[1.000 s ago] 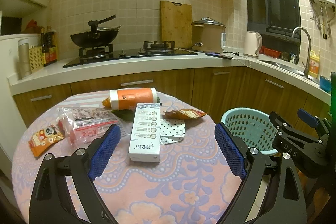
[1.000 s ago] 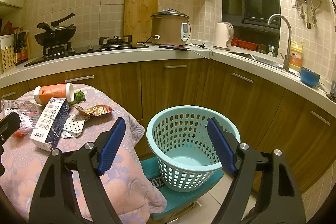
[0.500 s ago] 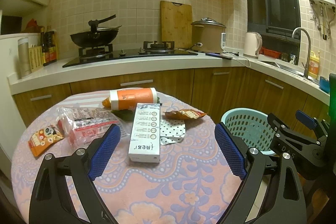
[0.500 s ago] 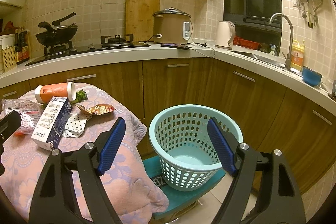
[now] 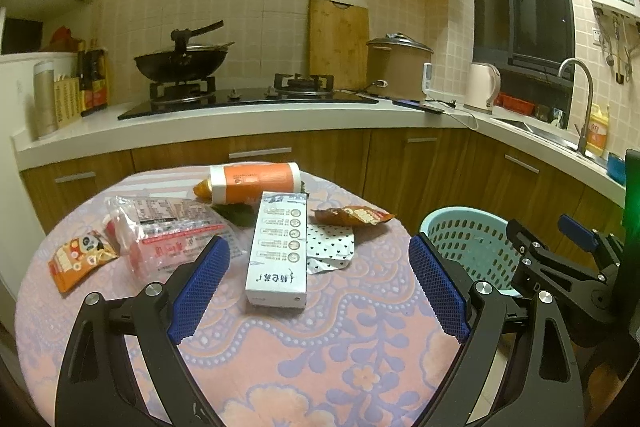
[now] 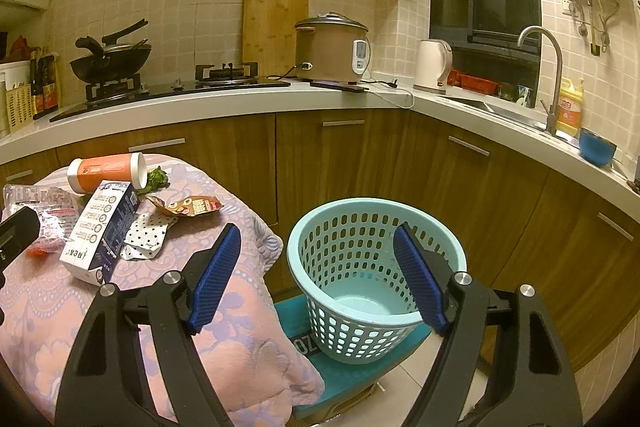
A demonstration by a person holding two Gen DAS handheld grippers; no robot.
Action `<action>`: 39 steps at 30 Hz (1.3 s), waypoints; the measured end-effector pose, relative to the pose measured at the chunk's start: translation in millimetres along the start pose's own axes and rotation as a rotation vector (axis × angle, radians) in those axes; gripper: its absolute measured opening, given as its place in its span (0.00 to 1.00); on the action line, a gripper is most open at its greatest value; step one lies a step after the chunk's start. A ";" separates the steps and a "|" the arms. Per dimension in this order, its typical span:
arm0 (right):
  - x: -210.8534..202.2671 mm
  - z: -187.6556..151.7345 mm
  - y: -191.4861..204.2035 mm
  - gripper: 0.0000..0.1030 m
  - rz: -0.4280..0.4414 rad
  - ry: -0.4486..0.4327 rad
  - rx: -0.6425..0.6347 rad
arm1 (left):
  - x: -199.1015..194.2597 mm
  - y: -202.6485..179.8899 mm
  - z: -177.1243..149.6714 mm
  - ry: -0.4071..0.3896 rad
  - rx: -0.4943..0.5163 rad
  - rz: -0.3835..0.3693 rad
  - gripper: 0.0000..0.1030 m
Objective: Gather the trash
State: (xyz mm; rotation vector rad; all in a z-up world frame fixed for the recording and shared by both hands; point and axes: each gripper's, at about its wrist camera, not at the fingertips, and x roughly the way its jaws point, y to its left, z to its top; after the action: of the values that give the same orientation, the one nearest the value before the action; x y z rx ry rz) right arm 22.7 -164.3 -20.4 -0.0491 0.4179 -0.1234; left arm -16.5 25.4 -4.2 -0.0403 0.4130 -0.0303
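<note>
nothing's in the bin yet as far as i can tell, so this looks like the very start. left gripper (image 5: pixel 318 285) hangs over the near edge of the table (image 5: pixel 320 359) with its jaws spread wide and empty, and the white carton (image 5: pixel 278 247) lies flat dead ahead of it, right between the two finger lines. key thing: the carton's long axis runs straight away from the gripper, so the jaws already straddle its narrow width and a plain push forward and down should do it, no wrist twist needed. right gripper (image 6: pixel 318 277) is also wide open with nothing in it, parked above the teal basket (image 6: pixel 374 211) on the floor just beside the table (basket sits off to the left gripper's right). so the left one is clearly nearer the carton. orange tube (image 5: pixel 254 179) lies crosswise behind it, spotted wrapper (image 5: pixel 330 247) touching its right side.
</note>
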 end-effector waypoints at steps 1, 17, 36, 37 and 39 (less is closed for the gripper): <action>0.4 0.0 0.6 0.68 0.000 0.001 -0.002 | 0.3 0.4 -0.1 0.001 -0.001 0.001 0.86; 31.9 13.7 31.0 0.46 0.240 0.041 -0.052 | 56.5 42.8 -3.0 0.200 -0.039 -0.017 0.86; 130.9 24.9 119.5 0.46 0.482 0.197 -0.259 | 137.8 63.6 -21.8 0.393 -0.125 0.004 0.55; 132.7 24.3 122.7 0.46 0.482 0.204 -0.270 | 137.2 64.0 -21.4 0.388 -0.128 0.004 0.54; 138.6 23.6 129.9 0.46 0.478 0.219 -0.285 | 135.7 65.9 -21.9 0.378 -0.138 0.006 0.54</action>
State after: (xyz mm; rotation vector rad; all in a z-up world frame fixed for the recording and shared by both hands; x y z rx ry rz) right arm 172.2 -53.0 -64.0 -0.2151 0.6522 0.4059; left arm 100.3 85.4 -81.6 -0.1708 0.7930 -0.0035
